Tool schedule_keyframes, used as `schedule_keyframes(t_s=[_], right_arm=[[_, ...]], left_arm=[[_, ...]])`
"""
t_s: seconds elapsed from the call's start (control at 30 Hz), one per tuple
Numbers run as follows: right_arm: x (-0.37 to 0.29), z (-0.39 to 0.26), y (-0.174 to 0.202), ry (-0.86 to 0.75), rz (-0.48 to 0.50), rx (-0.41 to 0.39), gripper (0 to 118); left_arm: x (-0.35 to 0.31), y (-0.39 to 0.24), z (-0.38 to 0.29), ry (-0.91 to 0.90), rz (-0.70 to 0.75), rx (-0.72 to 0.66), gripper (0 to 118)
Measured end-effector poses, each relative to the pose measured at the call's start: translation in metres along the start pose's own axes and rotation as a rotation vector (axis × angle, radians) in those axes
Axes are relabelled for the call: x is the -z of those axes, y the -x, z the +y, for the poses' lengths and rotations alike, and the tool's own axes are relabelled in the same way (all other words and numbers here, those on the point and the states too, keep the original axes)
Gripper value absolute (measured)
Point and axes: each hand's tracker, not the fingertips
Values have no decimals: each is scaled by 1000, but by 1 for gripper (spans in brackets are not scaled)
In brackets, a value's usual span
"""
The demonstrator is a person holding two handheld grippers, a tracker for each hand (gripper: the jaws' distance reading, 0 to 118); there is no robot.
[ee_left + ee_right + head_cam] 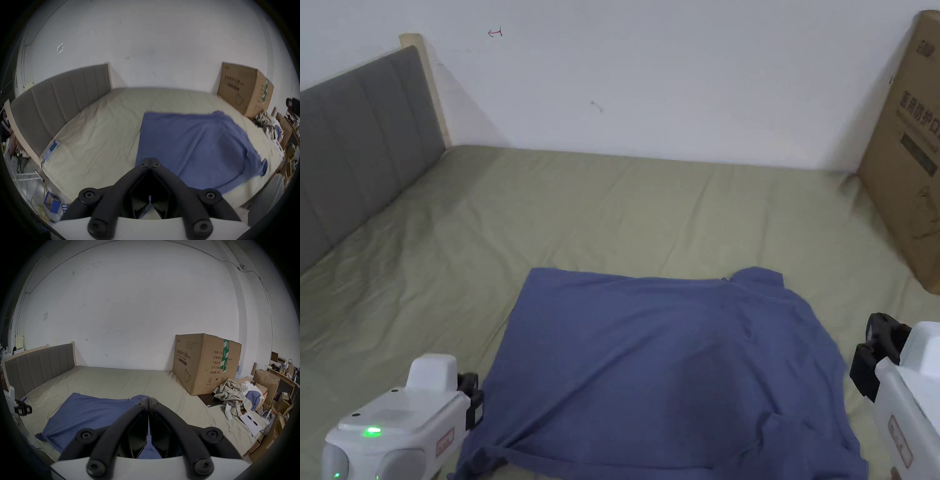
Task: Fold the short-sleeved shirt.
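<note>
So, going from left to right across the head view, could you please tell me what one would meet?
Grey headboard → left gripper → blue short-sleeved shirt → right gripper → cardboard box, all on or around the green-sheeted bed.

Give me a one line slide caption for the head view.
Blue shirt spread on a green bed sheet, the left gripper and right gripper at its sides.
</note>
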Motion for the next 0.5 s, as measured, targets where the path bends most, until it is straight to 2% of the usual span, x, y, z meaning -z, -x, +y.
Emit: schedule_keyframes(t_s=[0.07,0.1,0.13,0.17,0.2,0.23,0.27,0.43,0.47,0.5], right_arm=[[2,-3,1,12,4,1,0],[4,-5,2,20,8,2,0],[5,-6,2,26,9,2,0],[6,-8,3,34,11,3,0],[8,-10,3,41,15,2,0],[9,-11,3,47,19,1,0],[10,-13,4,54,20,-2,0],[13,-18,2,77,16,-2,0],[13,-19,1,81,13,-2,0],[12,-20,0,85,9,0,0]], left_arm=[[11,9,-15,81,3,-11,4],[18,13,-21,138,16,-28,13],[23,15,-25,181,9,-37,29],[26,19,-32,211,3,-61,54],[32,21,-37,249,9,-86,88],[35,22,-40,276,7,-94,104],[38,21,-43,280,4,-90,109],[53,12,-60,282,36,-21,106],[58,9,-63,284,42,-14,99],[63,8,-65,285,39,-6,78]])
